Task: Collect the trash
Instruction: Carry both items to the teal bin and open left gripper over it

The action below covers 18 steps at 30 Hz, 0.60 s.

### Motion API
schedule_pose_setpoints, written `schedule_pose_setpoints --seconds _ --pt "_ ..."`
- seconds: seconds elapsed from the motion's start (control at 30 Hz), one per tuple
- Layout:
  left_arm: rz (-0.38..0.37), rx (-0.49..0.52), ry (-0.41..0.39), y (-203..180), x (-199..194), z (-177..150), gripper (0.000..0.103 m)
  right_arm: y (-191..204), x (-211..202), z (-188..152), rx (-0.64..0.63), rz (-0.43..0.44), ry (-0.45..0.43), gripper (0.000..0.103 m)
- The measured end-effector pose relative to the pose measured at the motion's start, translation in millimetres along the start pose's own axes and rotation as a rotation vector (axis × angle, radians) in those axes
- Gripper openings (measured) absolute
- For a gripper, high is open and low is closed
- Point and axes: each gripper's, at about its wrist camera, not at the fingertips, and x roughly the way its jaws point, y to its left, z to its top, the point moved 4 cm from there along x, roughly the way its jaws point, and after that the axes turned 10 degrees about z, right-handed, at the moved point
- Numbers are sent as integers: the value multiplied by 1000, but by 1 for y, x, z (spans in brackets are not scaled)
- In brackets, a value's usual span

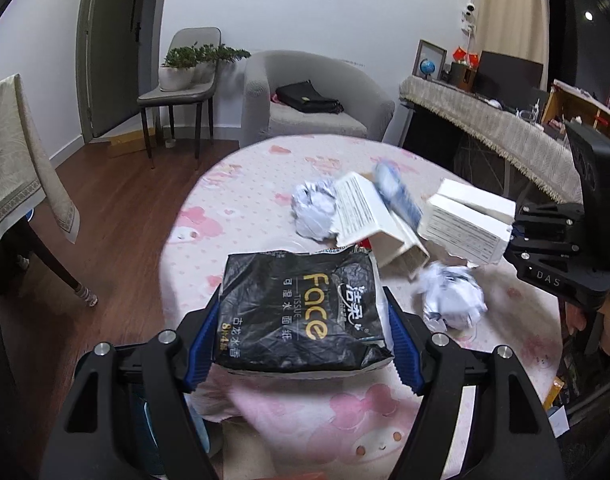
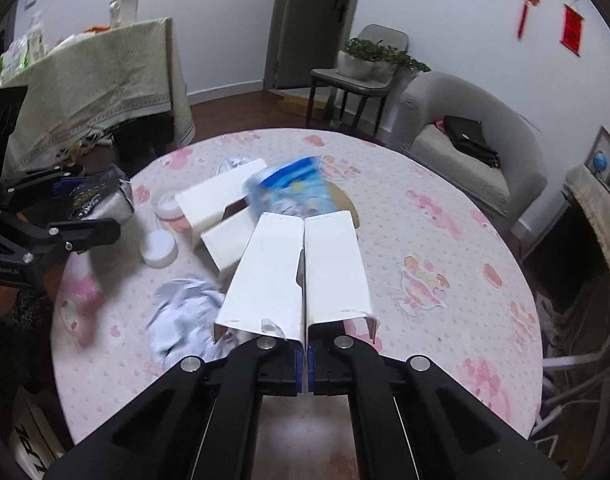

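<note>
Left tongs (image 1: 301,316) clamp a black tissue wrapper (image 1: 299,308); right tongs (image 2: 305,360) pinch a white carton (image 2: 297,276).

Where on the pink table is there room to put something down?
The tablecloth is bare on the side toward the grey armchair, and along the far edge. It is crowded around the white boxes, the blue packet, the crumpled paper and the round lids.
</note>
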Motion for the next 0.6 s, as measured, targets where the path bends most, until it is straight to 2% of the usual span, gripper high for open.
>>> schedule_pose_setpoints --seconds 0.3,0.6 --pt "30 -27 -26 27 -16 5 74 13 -30 17 57 7 -88 1" --pt "86 -66 -9 70 -18 -2 74 46 -18 49 86 69 -126 1"
